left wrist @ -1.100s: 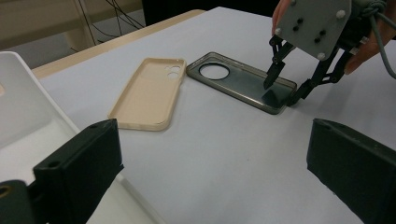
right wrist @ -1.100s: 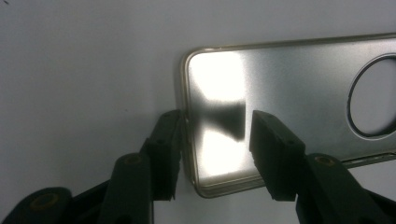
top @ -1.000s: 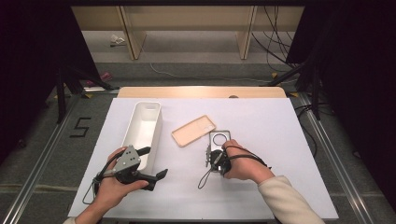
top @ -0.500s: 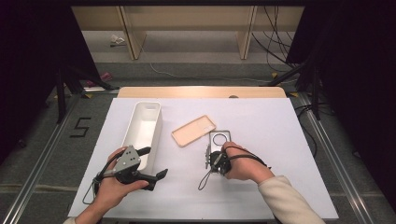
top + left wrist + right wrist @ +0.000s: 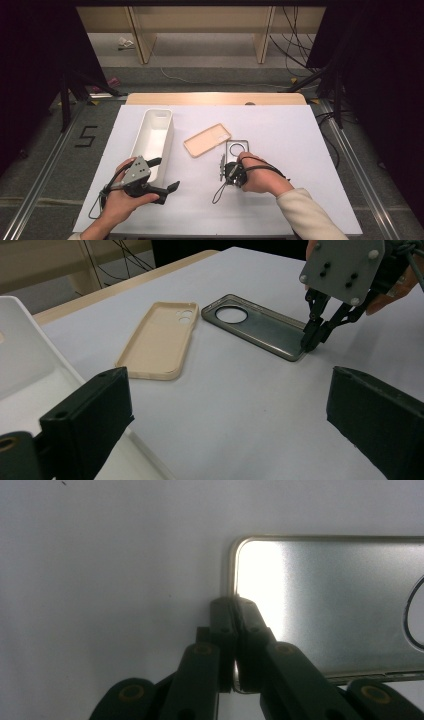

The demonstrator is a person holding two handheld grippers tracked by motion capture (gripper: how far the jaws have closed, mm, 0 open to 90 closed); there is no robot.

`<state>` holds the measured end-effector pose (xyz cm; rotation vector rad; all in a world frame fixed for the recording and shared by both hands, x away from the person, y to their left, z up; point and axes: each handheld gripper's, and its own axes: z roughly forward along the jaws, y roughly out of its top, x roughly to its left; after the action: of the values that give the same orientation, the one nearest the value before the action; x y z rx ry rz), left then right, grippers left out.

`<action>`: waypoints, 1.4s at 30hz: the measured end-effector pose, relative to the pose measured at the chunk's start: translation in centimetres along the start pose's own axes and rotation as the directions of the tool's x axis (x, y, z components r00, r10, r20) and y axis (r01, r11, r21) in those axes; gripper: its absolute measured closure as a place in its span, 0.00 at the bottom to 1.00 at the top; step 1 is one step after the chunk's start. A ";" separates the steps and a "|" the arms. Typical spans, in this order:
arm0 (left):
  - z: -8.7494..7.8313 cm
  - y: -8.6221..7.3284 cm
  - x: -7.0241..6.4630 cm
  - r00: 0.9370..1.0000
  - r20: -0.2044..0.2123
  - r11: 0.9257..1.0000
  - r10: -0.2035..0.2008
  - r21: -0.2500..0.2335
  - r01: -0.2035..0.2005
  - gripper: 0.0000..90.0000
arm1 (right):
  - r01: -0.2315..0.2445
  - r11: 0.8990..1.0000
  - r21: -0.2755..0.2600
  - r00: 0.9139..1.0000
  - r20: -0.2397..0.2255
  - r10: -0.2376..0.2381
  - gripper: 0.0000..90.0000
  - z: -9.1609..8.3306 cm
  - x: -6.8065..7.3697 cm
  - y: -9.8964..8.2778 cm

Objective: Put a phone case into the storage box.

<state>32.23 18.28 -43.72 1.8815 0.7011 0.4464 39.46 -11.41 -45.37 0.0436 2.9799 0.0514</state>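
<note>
- Looking down from the high view, we see a white worktop [image 5: 300, 150] with two phone cases and a long white bin [image 5: 152, 137] on it.
- We hold the right tongs [image 5: 223, 161] at the near short edge of the dark clear case [image 5: 236, 148] — its jaws have just been closing, and the right gripper view shows them pinched together on that edge, with the rim of the case [image 5: 325, 595] between the pads.
- From the left gripper view we see the same grip from the side: the right tongs [image 5: 307, 342] point down at the corner of the dark clear case [image 5: 255, 325], which lies flat on the worktop with its round camera hole at the far end.
- We find the beige case [image 5: 207, 140] just beside the dark one, on its left, open side up; the two lie near each other but apart.
- We keep the left tongs [image 5: 162, 175] low over the worktop beside the near end of the bin — jaws spread wide, nothing between them, as the two black pads at either side of the left gripper view show.
- Our right hand [image 5: 260, 175] wraps the body of its tongs; the left hand [image 5: 120, 202] does the same near the front edge.
</note>
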 end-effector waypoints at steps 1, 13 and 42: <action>0.0 0.0 0.0 1.000 0.000 1.000 0.000 0.000 0.000 0.04 | 0.000 1.000 0.000 1.000 0.000 0.000 0.98 0.0 0.0 0.0; 0.0 0.0 0.0 1.000 0.001 1.000 -0.002 -0.001 0.002 0.05 | -0.015 0.999 -0.037 1.000 -0.007 0.015 0.99 -0.6 -0.1 -0.6; -0.1 0.0 0.0 1.000 -0.004 1.000 -0.003 -0.004 0.003 0.06 | -0.098 0.940 -0.327 0.995 -0.009 0.101 0.99 -2.5 1.0 -3.5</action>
<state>32.16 18.35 -43.67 1.8764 0.7050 0.4492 37.98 -14.91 -43.18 0.1538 2.9161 0.5552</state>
